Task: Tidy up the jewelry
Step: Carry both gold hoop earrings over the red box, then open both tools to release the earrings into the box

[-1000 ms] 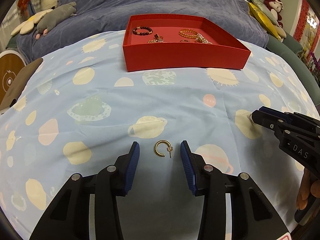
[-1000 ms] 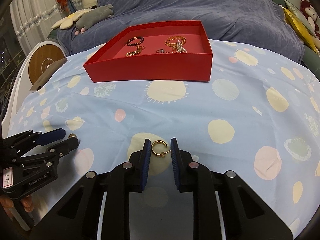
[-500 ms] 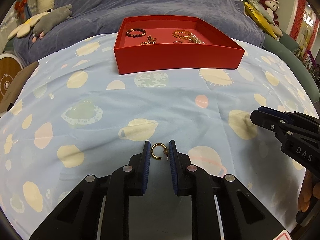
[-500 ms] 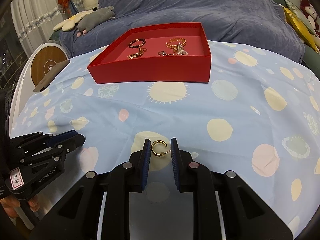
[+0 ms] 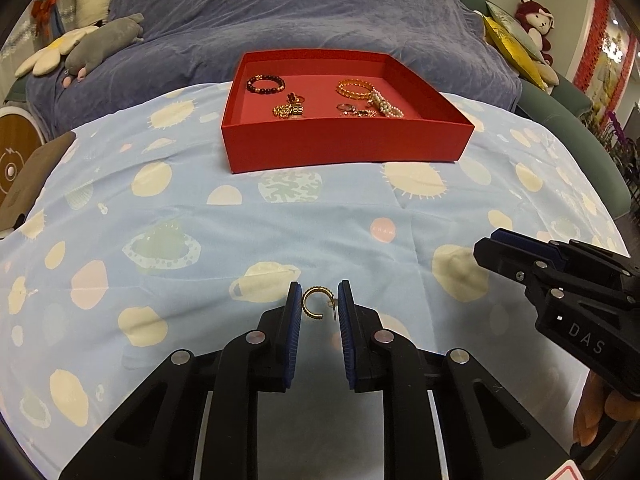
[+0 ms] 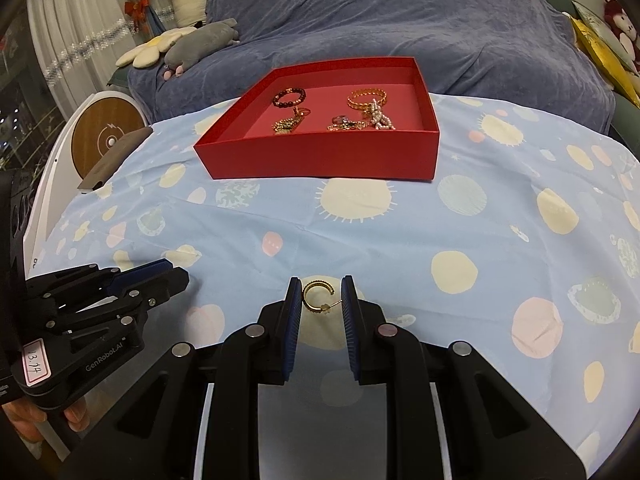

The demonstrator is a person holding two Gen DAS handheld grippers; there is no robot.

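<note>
In the left wrist view my left gripper [image 5: 319, 302] is shut on a gold C-shaped hoop earring [image 5: 310, 305], its post against the right pad, just above the cloth. The right wrist view shows my right gripper [image 6: 320, 298] shut on a matching gold hoop earring [image 6: 314, 298] in the same way. Each gripper appears in the other's view: the right gripper [image 5: 486, 249] to the right, the left gripper [image 6: 176, 278] to the left. Farther back stands a red box [image 5: 344, 148] [image 6: 320, 156] holding a dark bead bracelet [image 5: 265, 83], a gold bracelet [image 5: 354, 89] and several small pieces.
A light blue cloth with planet prints [image 5: 180, 208] covers the surface. Behind the box lies a purple blanket [image 5: 304, 8] with plush toys [image 5: 100, 36] at the back left. A round wooden disc [image 6: 108, 140] and a flat brown object [image 6: 116, 160] sit at the left edge.
The left gripper's jaws closed from wide apart onto the hoop earring that lay between them. The right gripper kept its hold. Both views now look a little more down into the red box.
</note>
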